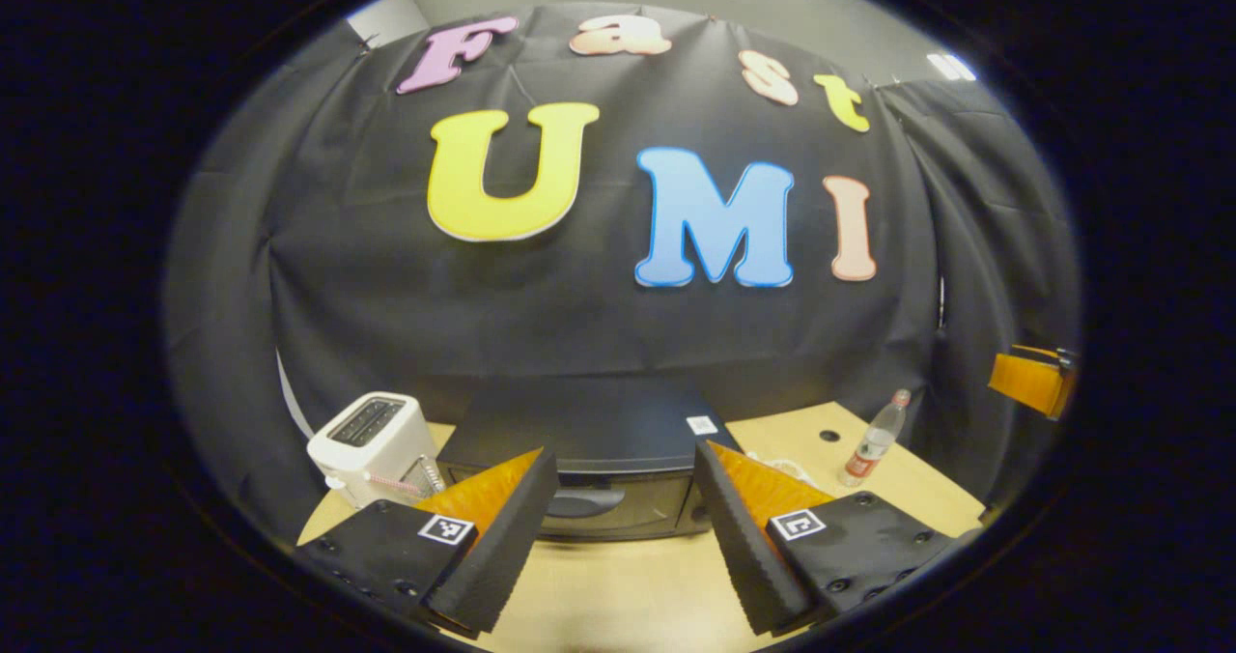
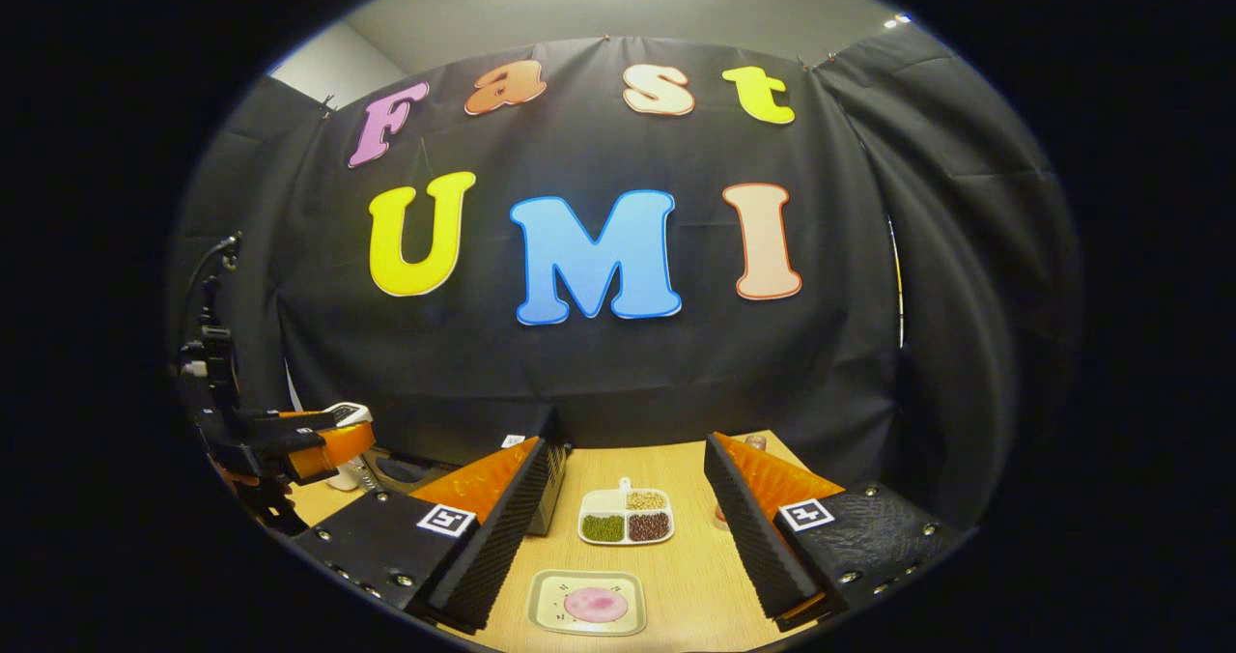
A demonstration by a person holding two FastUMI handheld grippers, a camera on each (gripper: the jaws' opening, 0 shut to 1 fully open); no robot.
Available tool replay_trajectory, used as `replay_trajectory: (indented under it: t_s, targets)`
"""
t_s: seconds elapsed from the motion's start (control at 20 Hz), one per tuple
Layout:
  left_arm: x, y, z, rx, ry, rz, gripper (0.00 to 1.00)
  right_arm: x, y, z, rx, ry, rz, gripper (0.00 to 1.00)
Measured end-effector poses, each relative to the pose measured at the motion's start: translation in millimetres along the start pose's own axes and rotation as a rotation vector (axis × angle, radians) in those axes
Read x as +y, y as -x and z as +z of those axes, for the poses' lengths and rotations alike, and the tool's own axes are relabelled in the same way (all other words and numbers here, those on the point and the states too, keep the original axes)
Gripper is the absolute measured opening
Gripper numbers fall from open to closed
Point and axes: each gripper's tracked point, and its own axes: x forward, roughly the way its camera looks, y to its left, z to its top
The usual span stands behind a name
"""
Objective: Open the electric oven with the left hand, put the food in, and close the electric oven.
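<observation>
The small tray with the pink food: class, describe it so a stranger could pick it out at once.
Start at the wooden table under the black cloth wall. Between the right tongs lie two dishes. The small tray is the nearer one, holding a single round pink piece, while the divided dish behind holds several kinds of grains.

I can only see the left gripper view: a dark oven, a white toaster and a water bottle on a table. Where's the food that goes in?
Observer: In the right gripper view, a small plate with a pink round piece of food lies on the table, between the right gripper's open fingers.
Operator: Anything else over there?
Observer: Yes, a divided dish behind the plate, holding green, tan and dark grains in separate compartments.
Operator: Can you see my gripper from there?
Observer: Yes, the left gripper shows at the far left of that view, held above the table.
</observation>
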Motion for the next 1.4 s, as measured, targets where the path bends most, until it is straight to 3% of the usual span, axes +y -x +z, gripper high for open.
replay_trajectory:
  t_s: [0.35, 0.6, 1.0, 1.4]
  targets:
    - [33.2, -89.1, -57.2, 0.169, 0.007, 0.027, 0.99, -21.6, -13.0, -23.6, 0.069, 0.0, -0.057, 0.98]
    - [47.5, -113.6, -74.5, 0.196, -0.033, 0.053, 0.99, -33.2, -17.1, -28.4, 0.09, -0.006, -0.093, 0.99]
    - [47.1, -103.2, -82.1, 0.209, -0.041, 0.079, 0.95, -24.2, -19.2, -28.9, 0.088, -0.004, -0.074, 0.98]
    - [40.6, -48.2, -127.0, 0.25, -0.058, 0.089, 0.95, -10.4, -11.2, -33.3, 0.097, 0.002, -0.023, 0.98]
